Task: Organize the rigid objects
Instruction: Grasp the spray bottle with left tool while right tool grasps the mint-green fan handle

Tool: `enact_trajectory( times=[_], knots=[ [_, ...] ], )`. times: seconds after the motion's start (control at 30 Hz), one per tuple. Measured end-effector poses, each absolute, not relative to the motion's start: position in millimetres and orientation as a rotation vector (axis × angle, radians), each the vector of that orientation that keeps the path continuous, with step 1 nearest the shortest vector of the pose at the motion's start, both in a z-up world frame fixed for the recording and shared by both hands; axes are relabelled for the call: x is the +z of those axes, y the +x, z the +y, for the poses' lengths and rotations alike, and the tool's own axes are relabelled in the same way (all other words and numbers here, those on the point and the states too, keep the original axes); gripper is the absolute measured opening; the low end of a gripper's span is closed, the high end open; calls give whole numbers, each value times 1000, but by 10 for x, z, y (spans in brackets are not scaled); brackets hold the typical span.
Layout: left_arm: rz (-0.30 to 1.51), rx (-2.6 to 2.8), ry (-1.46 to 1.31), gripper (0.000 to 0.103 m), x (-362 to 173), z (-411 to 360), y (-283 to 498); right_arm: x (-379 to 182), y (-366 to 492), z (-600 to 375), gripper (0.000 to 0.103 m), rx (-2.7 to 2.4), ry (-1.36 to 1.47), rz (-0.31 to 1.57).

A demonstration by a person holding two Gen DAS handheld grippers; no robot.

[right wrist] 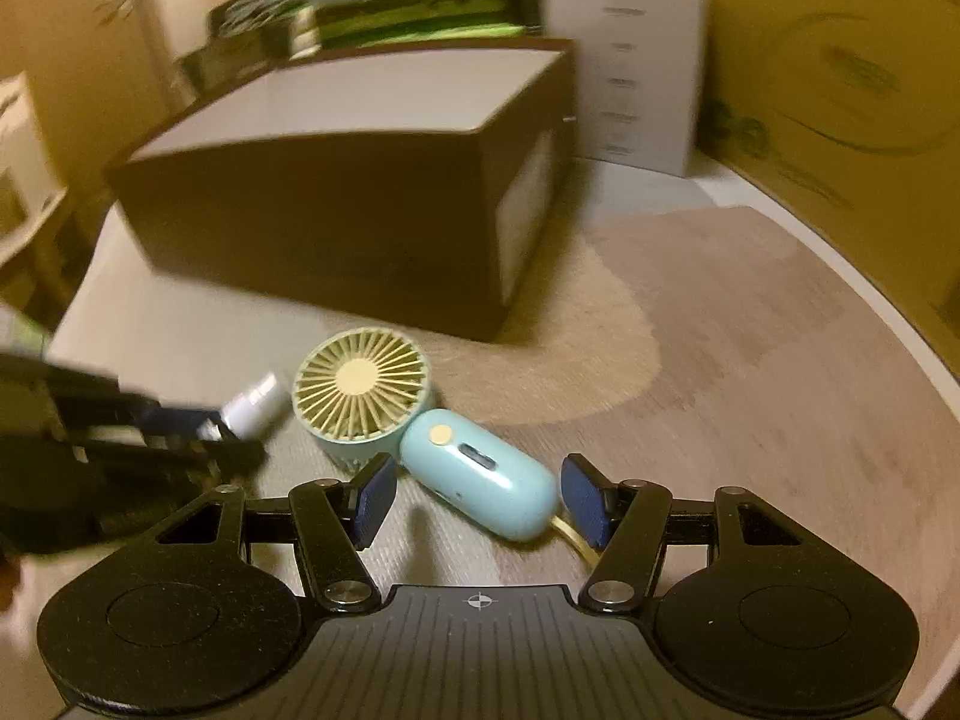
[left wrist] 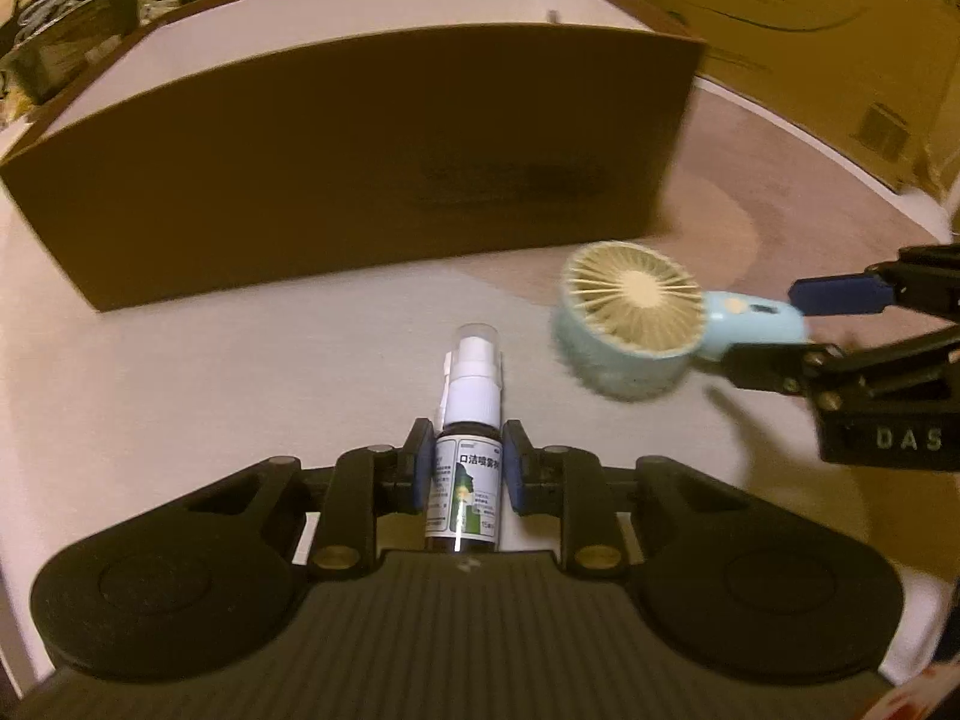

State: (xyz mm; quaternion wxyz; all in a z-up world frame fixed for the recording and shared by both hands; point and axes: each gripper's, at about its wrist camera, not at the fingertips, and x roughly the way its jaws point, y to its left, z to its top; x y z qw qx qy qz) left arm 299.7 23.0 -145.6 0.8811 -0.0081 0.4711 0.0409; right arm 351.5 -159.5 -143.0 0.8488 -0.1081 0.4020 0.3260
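My left gripper (left wrist: 467, 468) is shut on a small brown spray bottle (left wrist: 465, 480) with a white nozzle and clear cap, pointing at the brown open box (left wrist: 360, 168). A light blue handheld fan (right wrist: 420, 426) with a yellow-green grille lies on the table. My right gripper (right wrist: 477, 501) is open, its pads on either side of the fan's handle, not touching it. In the left wrist view the fan (left wrist: 636, 324) lies to the right, with the right gripper (left wrist: 780, 330) around its handle. The bottle's nozzle (right wrist: 255, 405) shows in the right wrist view.
The box has a white inside (right wrist: 360, 102) and stands at the back of the table. A large cardboard carton (left wrist: 840, 30) stands at the right. A white box (right wrist: 636, 72) and cluttered items are behind. A wood-patterned mat (right wrist: 720, 330) covers the table's right part.
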Motion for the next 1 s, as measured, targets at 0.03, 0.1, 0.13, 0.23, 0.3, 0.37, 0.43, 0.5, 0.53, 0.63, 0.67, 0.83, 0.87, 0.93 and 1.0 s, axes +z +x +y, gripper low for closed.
enact_trajectory(
  times=[0.03, 0.1, 0.13, 0.23, 0.3, 0.37, 0.43, 0.5, 0.53, 0.63, 0.67, 0.83, 0.87, 0.93, 1.0],
  knots=[
    [980, 94, -12, 23, -1458, 293, 2990, -1449, 3525, -1557, 62, 704, -272, 838],
    [980, 100, -12, 23, -1460, 395, 2970, -1499, 3562, -1490, 62, 744, -344, 837],
    [981, 102, -14, 23, -1459, 444, 2955, -1522, 3586, -1463, 62, 756, -366, 838],
    [986, 115, -23, 23, -1449, 580, 2892, -1579, 3639, -1387, 62, 797, -396, 846],
    [986, 124, -33, 23, -1446, 657, 2851, -1594, 3647, -1321, 61, 805, -410, 857],
    [986, 133, -39, 23, -1448, 716, 2814, -1587, 3627, -1292, 52, 822, -389, 870],
    [986, 140, -44, 23, -1442, 776, 2771, -1577, 3572, -1267, 49, 835, -360, 879],
    [984, 144, -45, 23, -1444, 822, 2731, -1570, 3495, -1219, 44, 833, -341, 882],
    [982, 146, -48, 23, -1449, 842, 2706, -1570, 3457, -1197, 38, 833, -330, 886],
    [978, 159, -59, 23, -1436, 923, 2624, -1564, 3366, -1135, 34, 821, -276, 909],
    [978, 164, -67, 23, -1434, 956, 2594, -1559, 3331, -1112, 34, 819, -256, 912],
    [983, 177, -90, 23, -1417, 1033, 2468, -1558, 3141, -973, 34, 840, -218, 914],
    [983, 177, -93, 23, -1412, 1045, 2456, -1555, 3103, -945, 34, 844, -221, 910],
    [984, 176, -104, 23, -1409, 1065, 2450, -1545, 3047, -897, 34, 855, -230, 907],
    [989, 172, -107, 23, -1413, 1091, 2458, -1550, 3046, -873, 34, 826, -217, 911]
  ],
)
